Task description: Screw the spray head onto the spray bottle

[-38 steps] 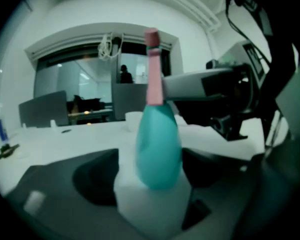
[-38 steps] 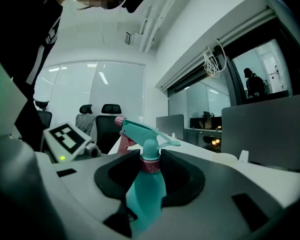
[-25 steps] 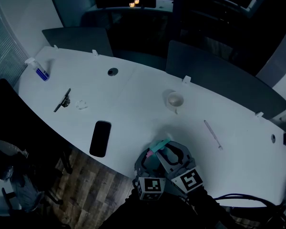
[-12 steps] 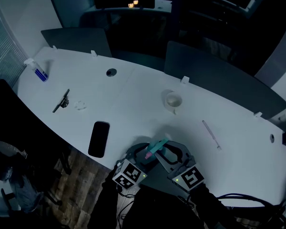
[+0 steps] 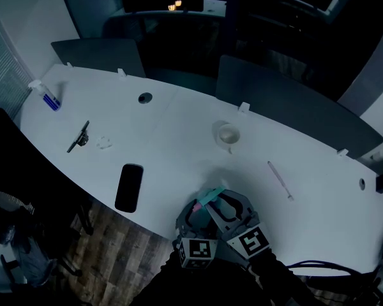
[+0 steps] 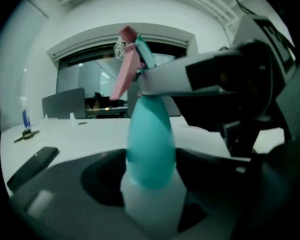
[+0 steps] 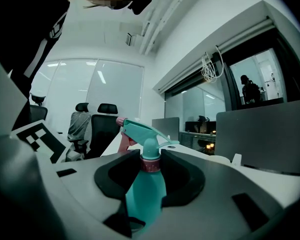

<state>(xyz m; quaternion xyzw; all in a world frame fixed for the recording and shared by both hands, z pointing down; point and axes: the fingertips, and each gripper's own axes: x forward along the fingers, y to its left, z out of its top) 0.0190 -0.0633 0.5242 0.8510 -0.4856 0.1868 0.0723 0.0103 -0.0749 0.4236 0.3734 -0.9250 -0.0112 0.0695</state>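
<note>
**Surface and room.** A white curved bench [image 5: 179, 132] stands in a dim office. Grey divider panels [image 5: 293, 107] run along its far side. A dark chair [image 5: 9, 164] and wood floor [image 5: 121, 247] lie at the left.

**Edges and open room.**
- A black phone [image 5: 129, 187] lies close to the near edge, left of the grippers.
- A black clip [image 5: 78, 137] and a small clear piece [image 5: 104, 143] lie farther left.
- A thin stick [image 5: 279, 180] lies to the right.
- A round cable port [image 5: 144, 97] sits near the far edge.
- The bench middle, between phone, cup and stick, is bare.

**Containers.**
- A white cup [image 5: 228, 134] stands mid-bench; its contents cannot be made out.
- A small sprayer [image 5: 46, 96] with a blue lower part stands at the far left corner.
- The teal spray bottle [image 6: 150, 144] is held upright over the near edge, between both grippers. Its fill level cannot be told.

**Grippers.**
- The left gripper [image 6: 150, 184] has its fingers [image 6: 97, 176] closed on the bottle's lower body.
- The right gripper [image 7: 150, 165] has its fingers [image 7: 117, 176] closed narrowly on the pink collar of the spray head [image 7: 142, 131], which sits on the bottle's neck.
</note>
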